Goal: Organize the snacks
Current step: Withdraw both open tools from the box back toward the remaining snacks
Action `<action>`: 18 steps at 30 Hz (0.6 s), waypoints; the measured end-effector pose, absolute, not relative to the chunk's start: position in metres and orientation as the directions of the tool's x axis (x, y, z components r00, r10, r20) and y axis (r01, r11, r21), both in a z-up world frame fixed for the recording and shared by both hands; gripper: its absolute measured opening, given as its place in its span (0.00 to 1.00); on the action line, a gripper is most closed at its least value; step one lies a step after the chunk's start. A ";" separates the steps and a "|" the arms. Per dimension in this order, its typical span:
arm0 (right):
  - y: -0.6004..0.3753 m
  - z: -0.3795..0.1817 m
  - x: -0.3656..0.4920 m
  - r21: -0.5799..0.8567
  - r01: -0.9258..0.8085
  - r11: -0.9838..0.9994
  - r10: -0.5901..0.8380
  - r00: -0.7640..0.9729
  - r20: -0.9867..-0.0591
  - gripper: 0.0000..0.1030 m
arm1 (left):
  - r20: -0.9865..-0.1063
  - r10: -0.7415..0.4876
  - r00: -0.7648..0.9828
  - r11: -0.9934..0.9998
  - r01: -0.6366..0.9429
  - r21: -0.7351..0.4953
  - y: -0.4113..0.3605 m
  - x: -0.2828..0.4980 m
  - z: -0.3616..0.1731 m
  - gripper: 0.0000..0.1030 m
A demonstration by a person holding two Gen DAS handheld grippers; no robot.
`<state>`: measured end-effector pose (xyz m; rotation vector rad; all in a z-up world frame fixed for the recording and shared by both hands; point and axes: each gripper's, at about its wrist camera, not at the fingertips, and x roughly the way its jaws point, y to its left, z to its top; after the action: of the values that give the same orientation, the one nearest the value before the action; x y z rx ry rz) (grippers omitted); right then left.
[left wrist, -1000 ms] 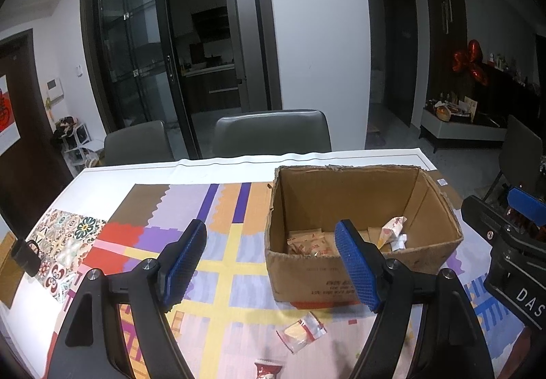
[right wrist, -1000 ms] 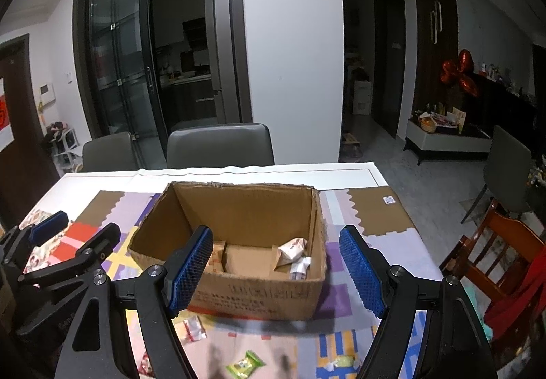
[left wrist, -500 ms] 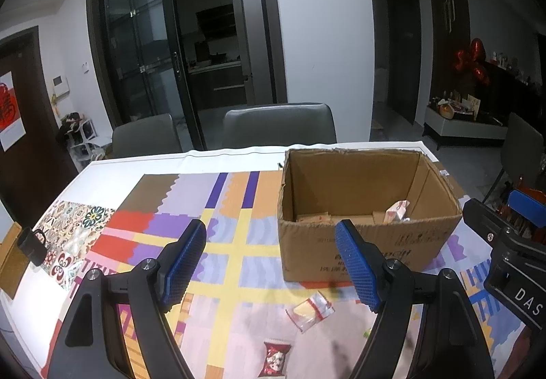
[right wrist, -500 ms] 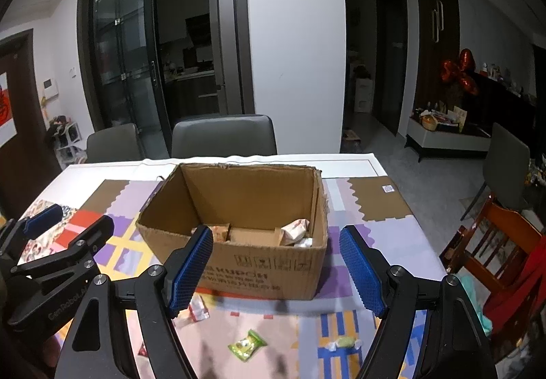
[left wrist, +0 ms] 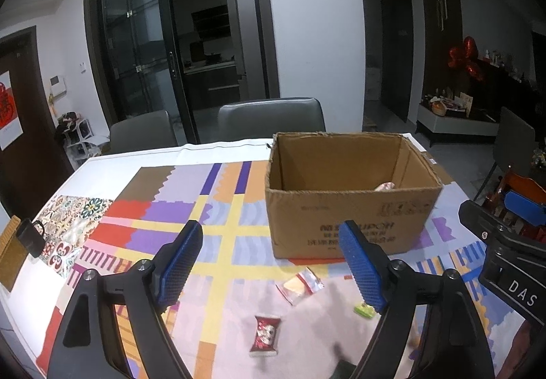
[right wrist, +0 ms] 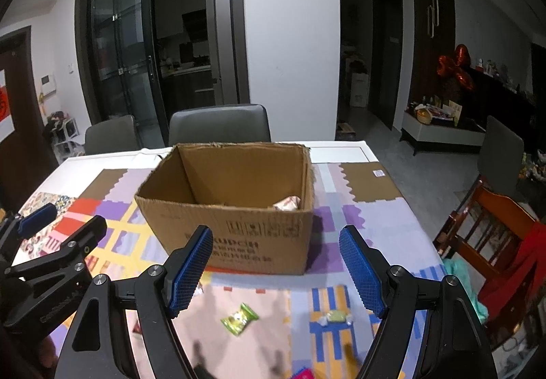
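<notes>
Two grippers, mine, hang wide apart and empty above the table: left gripper, right gripper. Just below and ahead of the right one lies a green candy; beyond both stands the cardboard box. I judge I'm between picks; next comes lowering onto a loose snack.

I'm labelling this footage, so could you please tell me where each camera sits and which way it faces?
Left wrist: on the left gripper, facing forward over the table at the cardboard box; its own open fingers show, and the right gripper at right.
Right wrist: on the right gripper, facing the same box; its open fingers show, the left gripper at left.
Shared: box, green snack.
</notes>
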<state>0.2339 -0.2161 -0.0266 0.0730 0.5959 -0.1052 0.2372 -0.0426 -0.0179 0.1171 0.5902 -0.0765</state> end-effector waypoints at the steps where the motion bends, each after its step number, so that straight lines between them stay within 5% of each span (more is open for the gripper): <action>1: -0.218 -0.028 0.229 0.035 0.125 0.992 -0.083 0.819 -0.568 0.75 | -0.560 -0.044 0.827 0.990 0.111 0.087 -0.044 0.233 -0.019 0.80; 18: -0.232 -0.039 0.179 0.006 0.148 0.989 -0.117 0.804 -0.584 0.84 | -0.578 -0.088 0.811 0.982 0.167 0.085 -0.058 0.190 -0.036 0.87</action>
<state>0.1791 -0.2319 -0.0393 0.0515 0.6215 -0.1417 0.1899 -0.0577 -0.0364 0.1340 0.6096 -0.1366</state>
